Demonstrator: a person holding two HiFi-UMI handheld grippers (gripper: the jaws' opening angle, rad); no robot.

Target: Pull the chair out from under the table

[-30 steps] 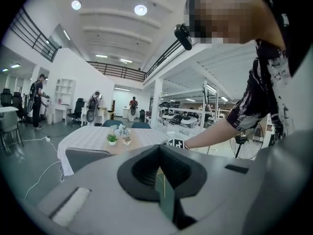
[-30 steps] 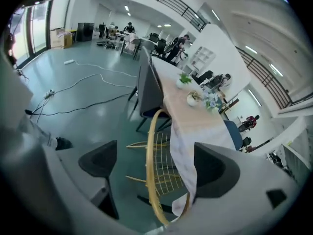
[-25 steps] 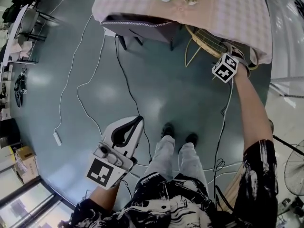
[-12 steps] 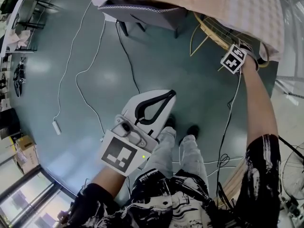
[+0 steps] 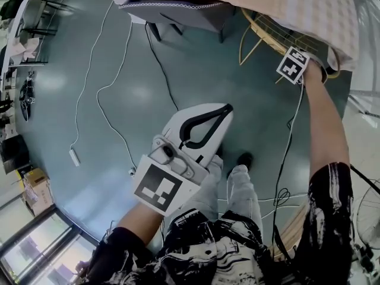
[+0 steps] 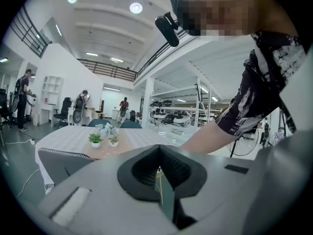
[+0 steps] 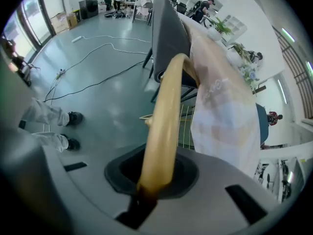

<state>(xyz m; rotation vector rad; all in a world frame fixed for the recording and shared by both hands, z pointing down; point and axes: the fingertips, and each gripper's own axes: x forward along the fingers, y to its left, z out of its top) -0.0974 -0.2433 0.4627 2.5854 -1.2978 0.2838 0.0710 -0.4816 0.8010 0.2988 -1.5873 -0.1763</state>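
Right tool (image 7: 155, 177) clenched on curved tan bamboo back rail (image 7: 168, 97) of wicker chair (image 5: 270, 34), far right. Seat sits tucked under pink checked cloth-covered bench (image 5: 309, 10). The grip likely serves for hauling it nearward. Left tool (image 5: 217, 114) closed, empty, held near body, clear of the pull.

**What sits where**

The tan curved-rail wicker chair (image 5: 267, 31) is tucked under the right end of the cloth-covered bench (image 5: 297, 8). The grey padded chair (image 5: 178, 13) is under the left end. The right claw (image 7: 149, 177) grips the wicker chair's rail. The left claw (image 5: 224, 113) hangs above the person's legs (image 5: 208, 195), well apart from the bench.
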